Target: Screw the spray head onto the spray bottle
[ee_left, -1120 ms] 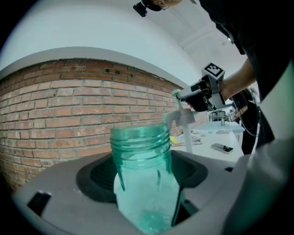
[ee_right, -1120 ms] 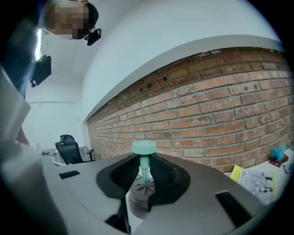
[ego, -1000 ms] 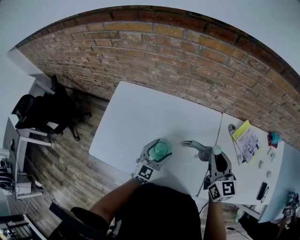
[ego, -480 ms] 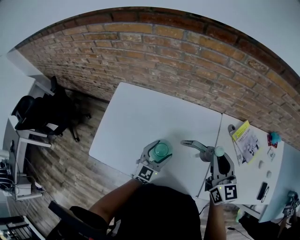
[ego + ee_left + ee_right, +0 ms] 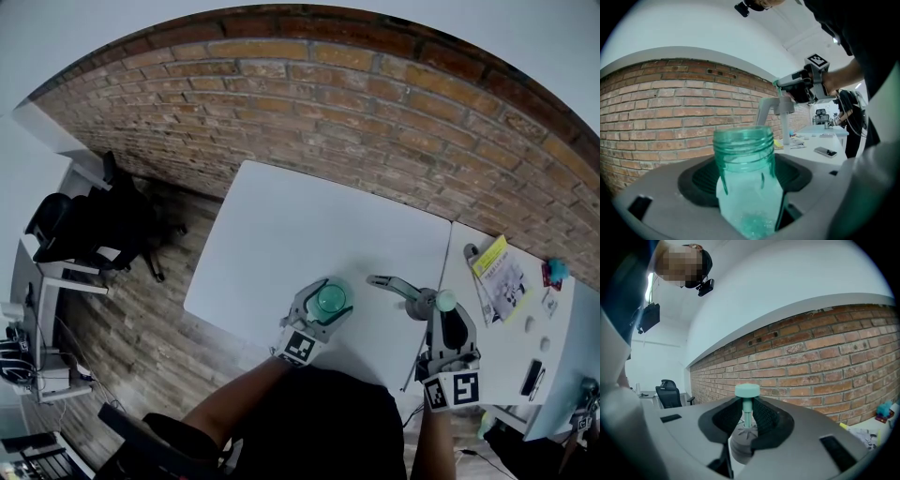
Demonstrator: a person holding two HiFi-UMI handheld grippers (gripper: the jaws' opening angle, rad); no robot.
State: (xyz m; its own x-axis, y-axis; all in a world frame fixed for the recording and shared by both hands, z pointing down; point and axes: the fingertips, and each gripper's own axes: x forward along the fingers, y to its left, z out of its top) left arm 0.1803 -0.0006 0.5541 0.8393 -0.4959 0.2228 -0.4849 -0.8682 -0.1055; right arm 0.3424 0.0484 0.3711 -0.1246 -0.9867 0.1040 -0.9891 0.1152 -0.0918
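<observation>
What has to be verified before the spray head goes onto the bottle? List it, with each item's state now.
1. Left tool clamped on the spray bottle: ok, the bottle stands upright.
2. Threaded neck uncapped: ok.
3. Right tool clamped on the spray head: ok.
4. Dip tube hanging straight down: ok.
5. Spray head above the neck: not ok. It is off to the bottle's right, apart from it.
6. Tube's tip higher than the rim: cannot tell.
</observation>
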